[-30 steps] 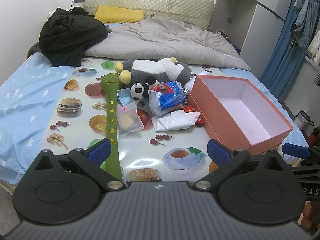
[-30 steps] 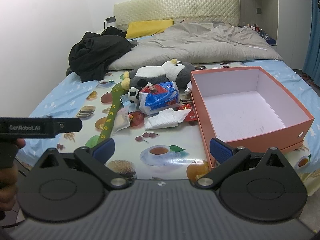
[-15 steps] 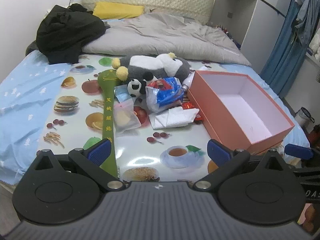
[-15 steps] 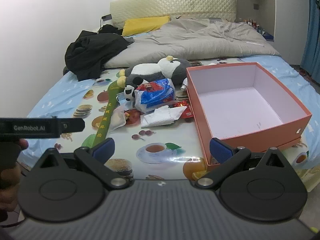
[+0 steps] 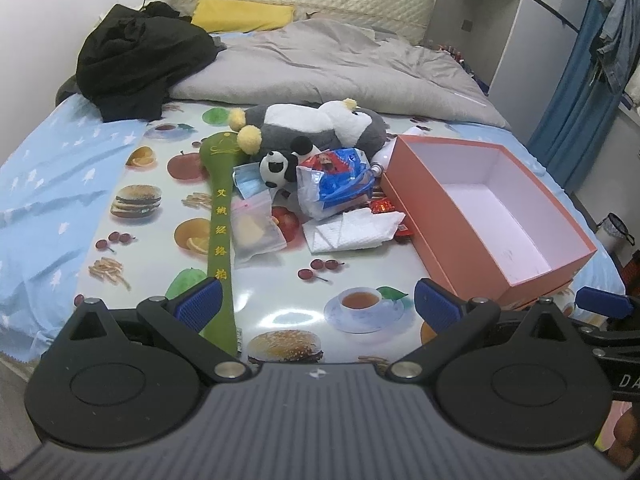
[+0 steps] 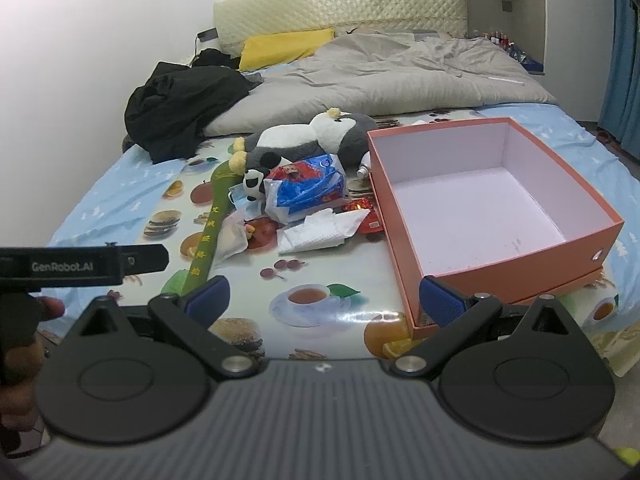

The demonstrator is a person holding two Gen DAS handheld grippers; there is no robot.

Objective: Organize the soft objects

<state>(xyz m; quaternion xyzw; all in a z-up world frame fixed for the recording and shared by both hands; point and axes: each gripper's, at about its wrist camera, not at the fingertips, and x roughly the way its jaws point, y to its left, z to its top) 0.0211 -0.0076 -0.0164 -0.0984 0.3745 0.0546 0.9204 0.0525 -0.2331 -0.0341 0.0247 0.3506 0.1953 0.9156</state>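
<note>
A grey-and-white plush penguin (image 5: 316, 126) (image 6: 316, 138) lies on the food-print mat (image 5: 280, 300), with a small panda plush (image 5: 276, 168) (image 6: 256, 182) in front of it. A long green padded stick (image 5: 220, 216) (image 6: 208, 224) lies to their left. An empty orange box (image 5: 488, 200) (image 6: 480, 200) stands open to the right. My left gripper (image 5: 316, 308) and right gripper (image 6: 324, 298) are both open and empty, held above the mat's near edge, well short of the pile.
A blue-and-white plastic bag (image 5: 336, 184), a white tissue (image 5: 352, 230), a clear zip bag (image 5: 256, 228), a face mask and red wrappers lie in the pile. A black jacket (image 5: 136, 60), grey duvet (image 5: 340, 68) and yellow pillow (image 5: 244, 14) lie behind. Blue curtain at right.
Both grippers have drawn back a little and tilted, so the pile and box sit slightly farther and lower in view. Both jaws stay open.
</note>
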